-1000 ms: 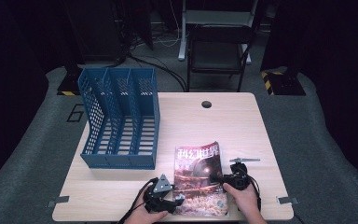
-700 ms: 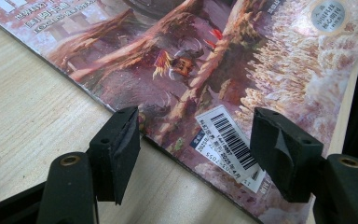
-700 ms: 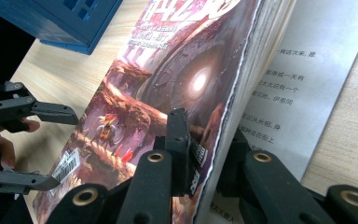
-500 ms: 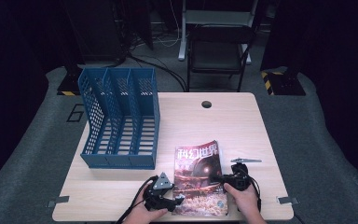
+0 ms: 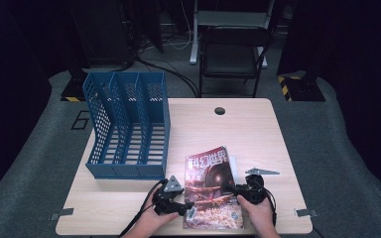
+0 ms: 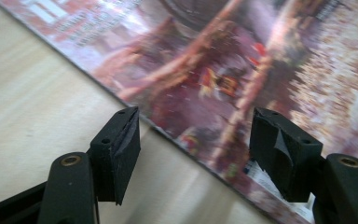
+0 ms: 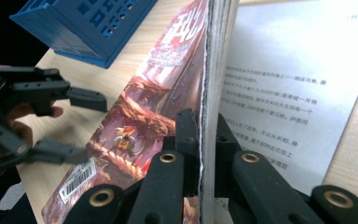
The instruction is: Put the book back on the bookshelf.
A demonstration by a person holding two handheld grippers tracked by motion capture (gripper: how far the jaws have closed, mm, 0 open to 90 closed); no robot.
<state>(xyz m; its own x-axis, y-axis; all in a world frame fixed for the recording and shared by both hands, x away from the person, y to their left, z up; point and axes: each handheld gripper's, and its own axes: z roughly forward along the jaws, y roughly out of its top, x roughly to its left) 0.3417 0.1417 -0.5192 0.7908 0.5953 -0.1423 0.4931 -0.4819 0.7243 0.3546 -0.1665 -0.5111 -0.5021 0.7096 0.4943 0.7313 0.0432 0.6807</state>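
Note:
A magazine (image 5: 211,183) with a red illustrated cover lies near the table's front edge. My right gripper (image 5: 230,188) is at its right side. In the right gripper view its jaws (image 7: 207,123) have just been closing and now pinch the cover and a sheaf of pages of the magazine (image 7: 154,98), lifted edge-on above a white text page (image 7: 289,84). My left gripper (image 5: 186,208) is at the magazine's left edge. Its jaws (image 6: 196,135) stand open astride that edge of the magazine (image 6: 242,60), pads apart from it. The right gripper view also shows the left gripper (image 7: 93,130).
A blue three-slot file holder (image 5: 126,124) stands on the left half of the wooden table (image 5: 258,129), just behind the left hand. There is a round cable hole (image 5: 220,110) near the table's far edge and a chair (image 5: 233,49) beyond it.

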